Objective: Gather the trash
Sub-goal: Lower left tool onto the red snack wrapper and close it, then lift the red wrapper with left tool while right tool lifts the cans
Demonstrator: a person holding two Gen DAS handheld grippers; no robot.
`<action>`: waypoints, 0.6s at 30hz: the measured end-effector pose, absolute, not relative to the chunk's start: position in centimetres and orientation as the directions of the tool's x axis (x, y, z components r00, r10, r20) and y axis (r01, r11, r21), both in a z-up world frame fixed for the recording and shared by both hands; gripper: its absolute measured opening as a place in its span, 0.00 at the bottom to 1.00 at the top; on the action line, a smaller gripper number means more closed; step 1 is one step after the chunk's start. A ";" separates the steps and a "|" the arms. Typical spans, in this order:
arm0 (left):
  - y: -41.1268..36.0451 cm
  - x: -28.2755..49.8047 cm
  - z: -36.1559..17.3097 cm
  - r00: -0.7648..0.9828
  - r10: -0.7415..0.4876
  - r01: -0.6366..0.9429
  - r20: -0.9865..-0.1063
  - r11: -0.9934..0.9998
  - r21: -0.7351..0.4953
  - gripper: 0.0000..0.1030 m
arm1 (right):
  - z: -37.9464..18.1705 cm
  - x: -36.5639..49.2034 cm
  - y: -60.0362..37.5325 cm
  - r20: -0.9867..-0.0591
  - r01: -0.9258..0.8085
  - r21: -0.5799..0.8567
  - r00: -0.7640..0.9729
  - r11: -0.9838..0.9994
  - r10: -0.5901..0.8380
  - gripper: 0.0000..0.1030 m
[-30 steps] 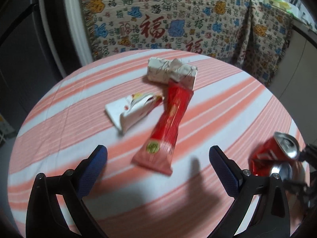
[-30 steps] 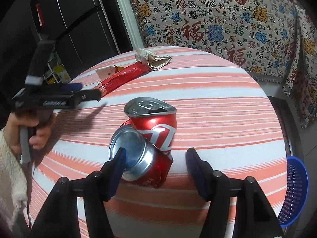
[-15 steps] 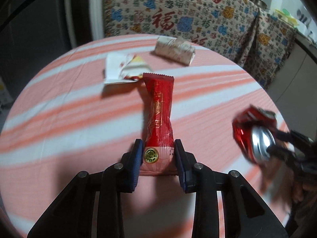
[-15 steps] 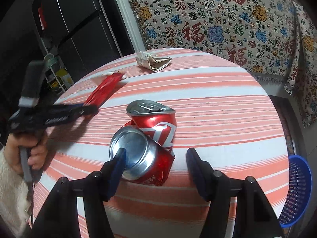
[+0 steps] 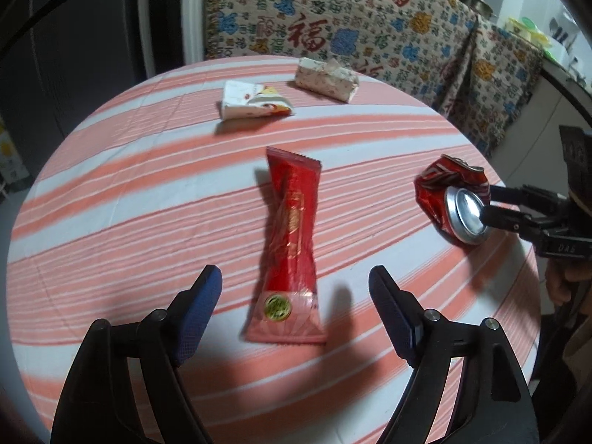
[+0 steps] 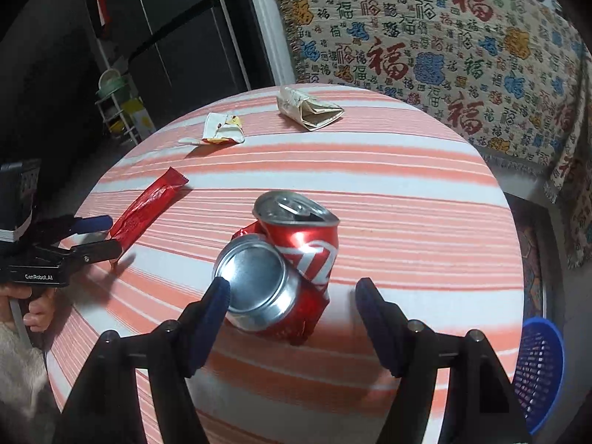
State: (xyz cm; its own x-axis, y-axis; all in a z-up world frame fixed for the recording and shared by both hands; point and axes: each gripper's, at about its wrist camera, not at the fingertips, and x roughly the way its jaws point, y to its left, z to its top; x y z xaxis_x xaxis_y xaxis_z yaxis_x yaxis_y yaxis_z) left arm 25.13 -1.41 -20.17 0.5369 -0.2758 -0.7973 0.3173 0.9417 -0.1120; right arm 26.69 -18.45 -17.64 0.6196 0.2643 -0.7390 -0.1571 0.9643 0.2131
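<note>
A long red snack wrapper (image 5: 292, 244) lies on the round striped table (image 5: 111, 192), its near end between the fingers of my open left gripper (image 5: 296, 296). The wrapper also shows in the right wrist view (image 6: 146, 209). A crushed red soda can (image 6: 281, 266) lies between the fingers of my open right gripper (image 6: 292, 299); the left finger is at its silver base. The can also shows in the left wrist view (image 5: 453, 199). A white torn packet (image 5: 253, 105) and a folded paper packet (image 5: 327, 79) lie at the table's far side.
A blue mesh basket (image 6: 538, 370) stands on the floor to the right of the table. A patterned cloth (image 6: 444, 48) hangs behind the table. A dark fridge (image 6: 166, 26) and a small rack (image 6: 118, 111) stand at the back left.
My left gripper closed on the red wrapper's end, turned it lengthwise, then opened again; the wrapper now lies loose between the fingers. The right gripper and can have barely moved.
</note>
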 end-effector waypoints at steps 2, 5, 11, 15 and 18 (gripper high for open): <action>-1.7 26.0 -20.5 0.529 -0.269 0.325 -0.805 0.940 -0.101 0.81 | -17.7 27.5 -18.7 -0.747 -0.158 0.216 0.608 0.964 0.267 0.70; -1.6 27.3 -21.0 0.525 -0.248 0.308 -0.814 0.947 -0.090 0.79 | -17.8 28.9 -19.1 -0.746 -0.151 0.251 0.599 0.956 0.290 0.70; -1.6 27.6 -20.6 0.517 -0.282 0.322 -0.808 0.939 -0.122 0.19 | -18.1 30.5 -19.5 -0.737 -0.132 0.362 0.565 0.923 0.370 0.44; -1.6 26.5 -20.2 0.533 -0.296 0.305 -0.793 0.941 -0.146 0.17 | -16.8 28.6 -18.1 -0.739 -0.146 0.287 0.595 0.947 0.316 0.44; -1.6 25.5 -19.3 0.555 -0.307 0.292 -0.773 0.942 -0.165 0.17 | -15.7 27.1 -17.8 -0.723 -0.143 0.265 0.625 0.954 0.295 0.44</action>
